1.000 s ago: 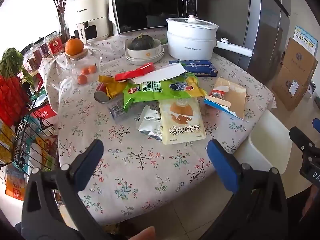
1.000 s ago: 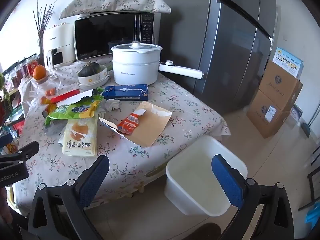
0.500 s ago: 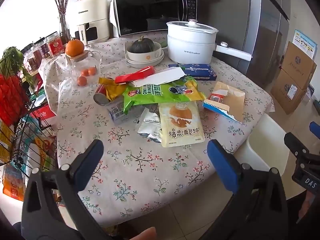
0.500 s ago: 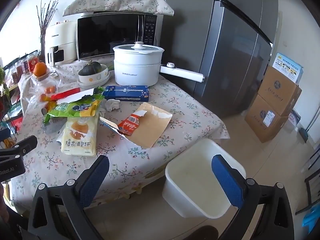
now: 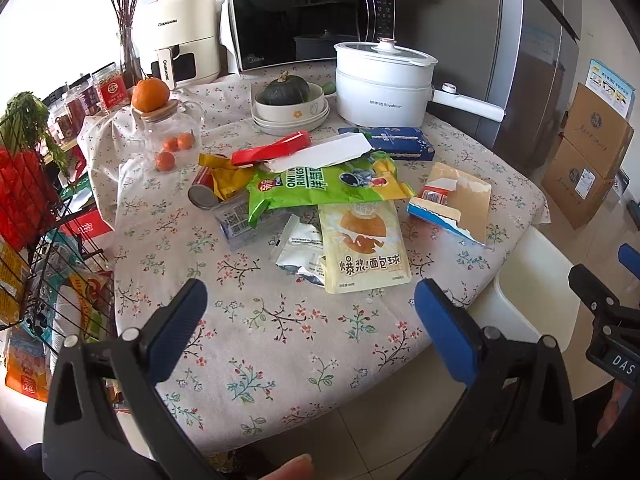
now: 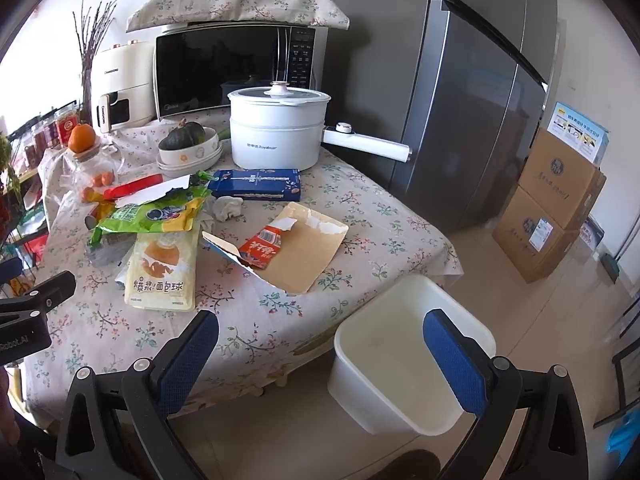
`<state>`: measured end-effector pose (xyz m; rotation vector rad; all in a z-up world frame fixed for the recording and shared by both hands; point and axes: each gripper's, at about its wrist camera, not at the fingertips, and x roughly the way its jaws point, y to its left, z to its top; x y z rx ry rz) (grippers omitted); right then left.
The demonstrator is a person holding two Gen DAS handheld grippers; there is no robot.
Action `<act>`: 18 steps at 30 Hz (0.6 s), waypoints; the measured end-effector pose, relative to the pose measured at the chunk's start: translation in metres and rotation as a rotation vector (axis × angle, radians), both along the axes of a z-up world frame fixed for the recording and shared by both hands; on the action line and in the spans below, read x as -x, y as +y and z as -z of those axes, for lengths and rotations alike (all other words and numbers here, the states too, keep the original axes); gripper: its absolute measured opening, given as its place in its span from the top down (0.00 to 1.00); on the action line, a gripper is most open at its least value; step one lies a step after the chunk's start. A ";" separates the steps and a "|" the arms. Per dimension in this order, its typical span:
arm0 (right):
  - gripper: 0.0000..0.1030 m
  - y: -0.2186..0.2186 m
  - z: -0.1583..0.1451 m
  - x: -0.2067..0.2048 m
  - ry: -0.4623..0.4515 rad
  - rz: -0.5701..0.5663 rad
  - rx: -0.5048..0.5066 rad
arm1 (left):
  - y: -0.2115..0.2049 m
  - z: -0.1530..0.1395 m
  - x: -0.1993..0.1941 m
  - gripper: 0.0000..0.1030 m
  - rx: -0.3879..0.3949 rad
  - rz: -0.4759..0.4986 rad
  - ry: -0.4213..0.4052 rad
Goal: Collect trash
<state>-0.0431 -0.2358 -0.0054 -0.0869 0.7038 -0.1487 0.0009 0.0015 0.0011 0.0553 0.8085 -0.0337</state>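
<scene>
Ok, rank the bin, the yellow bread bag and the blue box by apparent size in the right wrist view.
1. Bin, though nearest the camera.
2. Yellow bread bag.
3. Blue box, though farthest away, so its true rank against the bag is unsure.

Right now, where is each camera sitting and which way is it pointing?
Left wrist: on the left gripper, jaws open, facing the floral-cloth table and its wrappers; a fingertip and the right gripper's edge show.
Right wrist: on the right gripper, jaws open, facing the table corner and the white plastic bin on the floor; the left gripper's edge shows.
Shared: the yellow bread-ball pouch, the torn brown cardboard envelope, the white electric pot.
</scene>
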 end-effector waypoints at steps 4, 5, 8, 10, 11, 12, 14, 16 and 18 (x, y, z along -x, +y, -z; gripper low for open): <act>0.00 -0.001 0.000 0.000 -0.001 0.000 0.000 | 0.001 0.001 0.000 0.00 0.002 -0.002 0.001; 0.00 -0.001 0.000 0.000 0.000 -0.001 0.000 | 0.001 0.001 0.000 0.00 0.002 -0.001 0.001; 0.00 0.000 0.001 0.000 0.000 -0.001 0.001 | 0.001 0.001 0.000 0.00 0.003 -0.002 0.001; 0.00 0.000 0.001 0.000 -0.001 0.000 0.000 | 0.002 0.001 0.001 0.00 0.003 -0.002 0.000; 0.00 0.000 0.001 0.001 -0.001 -0.001 0.000 | 0.002 0.001 0.001 0.00 0.003 -0.001 0.000; 0.00 0.000 0.001 0.000 -0.001 -0.001 0.000 | 0.002 0.001 0.001 0.00 0.003 -0.001 -0.001; 0.00 0.001 0.002 0.001 -0.002 -0.001 0.001 | 0.002 0.001 0.001 0.00 0.003 -0.002 -0.001; 0.00 0.001 0.002 0.001 -0.002 -0.001 0.001 | 0.002 0.001 0.001 0.00 0.003 -0.002 -0.001; 0.00 0.001 0.002 0.001 -0.002 -0.001 -0.001 | 0.002 0.001 0.001 0.00 0.003 -0.001 -0.001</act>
